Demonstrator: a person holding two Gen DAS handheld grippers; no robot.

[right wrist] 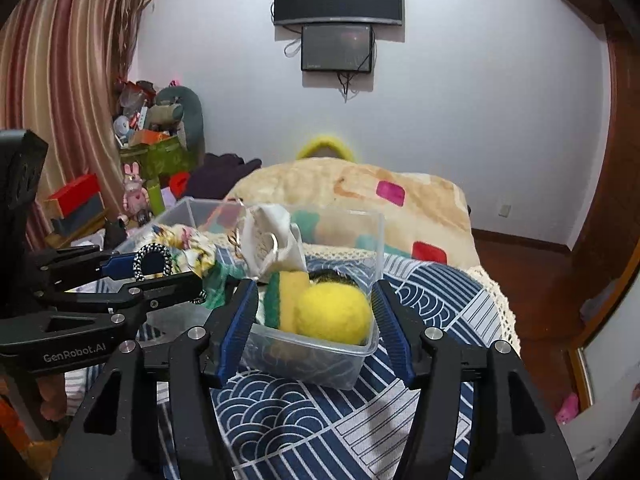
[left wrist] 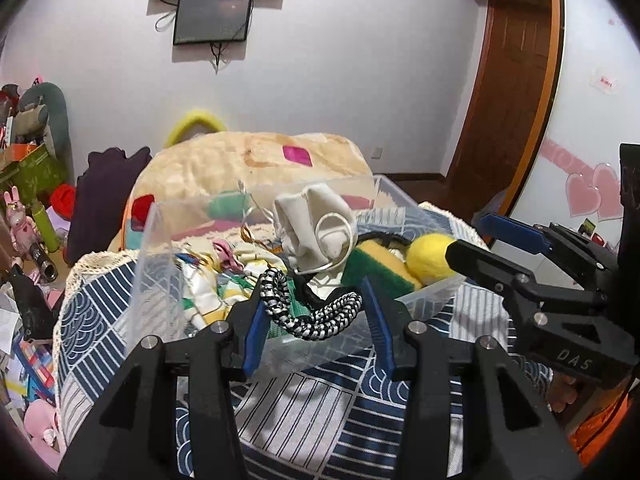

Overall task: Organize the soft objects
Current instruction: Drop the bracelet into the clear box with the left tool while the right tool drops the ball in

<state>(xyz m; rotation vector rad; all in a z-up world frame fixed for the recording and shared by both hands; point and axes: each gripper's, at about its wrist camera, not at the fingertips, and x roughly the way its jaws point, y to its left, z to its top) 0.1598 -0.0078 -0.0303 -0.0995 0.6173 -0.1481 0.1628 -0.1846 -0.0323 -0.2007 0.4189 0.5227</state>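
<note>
- I see a clear plastic bin (right wrist: 340, 364) sitting on a blue-and-white patterned cloth (right wrist: 304, 420) spread over a bed, with soft items piled inside it.
- My left gripper (left wrist: 316, 312) has its tongs apart; a black-and-white braided hair tie (left wrist: 312, 316) hangs between them at the bin's near edge. I cannot tell whether either pad truly pinches it.
- The hair tie forms a drooping loop, its long axis running roughly across the gap between the tongs.
- I judge it light, limp and stretchy; best taken across one strand of the loop, since it will sag and may slip.
- My right gripper (right wrist: 316, 320) also stands apart, its tongs flanking the bin's near corner without clamping anything.
- Just inside that corner rests a yellow felt ball (right wrist: 332, 312), touching a green-and-yellow sponge (right wrist: 280, 296).
- Behind them lies a white drawstring pouch (left wrist: 316, 232), and floral fabric (right wrist: 192, 248) on the left.
</note>
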